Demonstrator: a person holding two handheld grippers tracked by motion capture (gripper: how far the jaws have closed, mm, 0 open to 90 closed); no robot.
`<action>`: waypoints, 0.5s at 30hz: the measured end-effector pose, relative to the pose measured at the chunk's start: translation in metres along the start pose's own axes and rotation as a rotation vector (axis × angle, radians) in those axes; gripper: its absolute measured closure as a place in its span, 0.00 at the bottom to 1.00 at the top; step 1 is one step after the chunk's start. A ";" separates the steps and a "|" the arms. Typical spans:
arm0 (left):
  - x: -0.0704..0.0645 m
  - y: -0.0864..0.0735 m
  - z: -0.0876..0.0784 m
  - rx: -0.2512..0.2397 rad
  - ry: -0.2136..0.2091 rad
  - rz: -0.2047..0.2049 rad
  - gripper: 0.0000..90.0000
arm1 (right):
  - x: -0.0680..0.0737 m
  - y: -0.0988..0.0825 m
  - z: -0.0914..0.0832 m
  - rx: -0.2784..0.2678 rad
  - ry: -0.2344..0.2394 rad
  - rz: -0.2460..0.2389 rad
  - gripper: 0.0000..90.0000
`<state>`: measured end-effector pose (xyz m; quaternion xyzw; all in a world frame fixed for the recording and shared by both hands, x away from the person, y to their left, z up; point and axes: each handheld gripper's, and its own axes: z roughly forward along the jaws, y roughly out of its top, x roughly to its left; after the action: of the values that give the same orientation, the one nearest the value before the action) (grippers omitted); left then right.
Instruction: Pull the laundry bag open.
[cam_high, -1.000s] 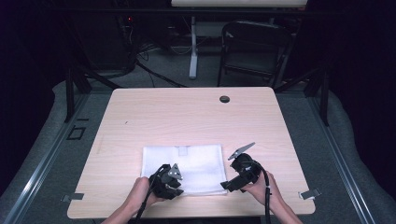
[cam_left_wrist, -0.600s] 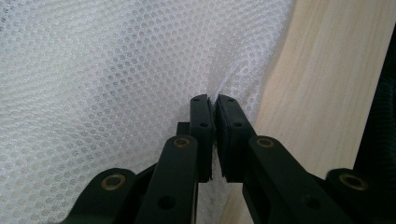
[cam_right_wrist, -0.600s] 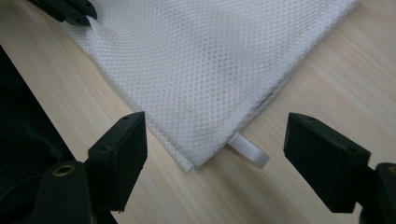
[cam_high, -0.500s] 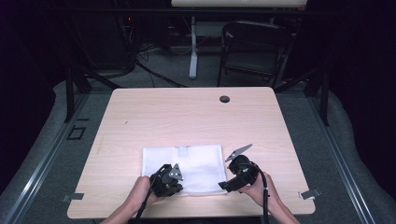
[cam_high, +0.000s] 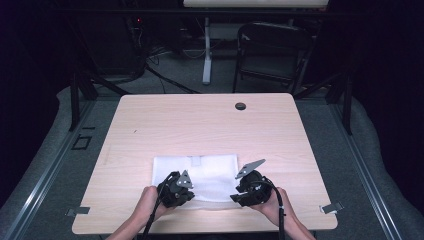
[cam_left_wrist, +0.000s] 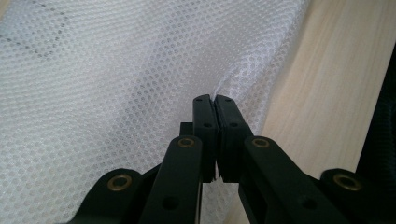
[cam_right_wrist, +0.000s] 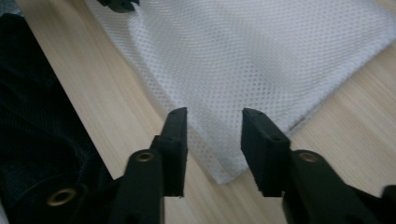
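Observation:
A white mesh cloth (cam_high: 200, 170) lies flat on the near half of the wooden table (cam_high: 200, 120). My left gripper (cam_high: 186, 192) is at the cloth's near left edge. In the left gripper view it (cam_left_wrist: 215, 100) is shut on a pinched fold of the mesh (cam_left_wrist: 116, 70). My right gripper (cam_high: 236, 196) is at the near right corner. In the right gripper view its jaws (cam_right_wrist: 214, 116) have just been closing and stand apart over the cloth's corner (cam_right_wrist: 261, 51), which lies between them unpressed.
A small black grommet (cam_high: 240, 106) sits near the table's far edge. A dark chair (cam_high: 270, 50) and cables stand on the floor beyond the table. The table's near edge runs close under both hands. Bare wood spreads past the cloth.
The right gripper has shifted slightly left toward the cloth's near right corner. The left hand has stayed where it was at the cloth's near edge.

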<state>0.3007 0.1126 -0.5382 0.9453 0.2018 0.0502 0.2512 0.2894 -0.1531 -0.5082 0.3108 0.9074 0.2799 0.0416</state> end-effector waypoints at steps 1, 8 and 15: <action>0.000 0.000 0.000 0.000 0.001 0.000 0.98 | 0.000 0.000 0.000 0.000 0.000 0.000 0.74; -0.001 0.002 -0.002 -0.011 0.010 -0.019 0.98 | 0.021 0.006 0.008 -0.012 0.009 -0.086 0.96; 0.000 0.003 -0.003 -0.024 0.013 -0.039 0.98 | 0.034 0.010 0.025 0.022 0.013 -0.140 1.00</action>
<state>0.3007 0.1118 -0.5340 0.9378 0.2210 0.0538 0.2622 0.2738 -0.1141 -0.5207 0.2450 0.9302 0.2684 0.0519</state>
